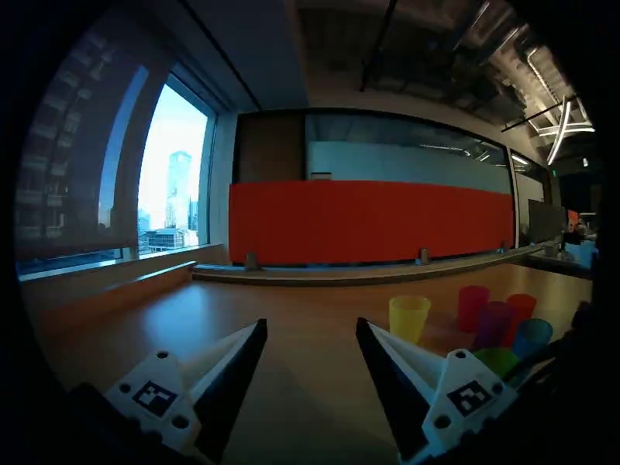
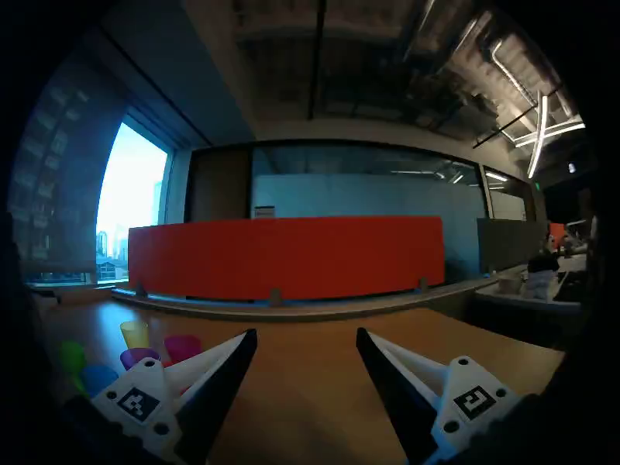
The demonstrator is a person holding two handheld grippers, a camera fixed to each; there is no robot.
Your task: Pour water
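Note:
Several coloured plastic cups stand grouped on the wooden table. In the left gripper view a yellow cup is nearest the middle, with a pink cup, a red cup, a purple cup, a blue cup and a green cup to its right. My left gripper is open above the table, left of the cups. In the right gripper view the yellow cup, pink cup, purple cup, green cup and blue cup sit at lower left. My right gripper is open, holding nothing.
A red partition panel runs along the table's far edge, with glass above it. A large window is at the left. A person sits at another desk far right.

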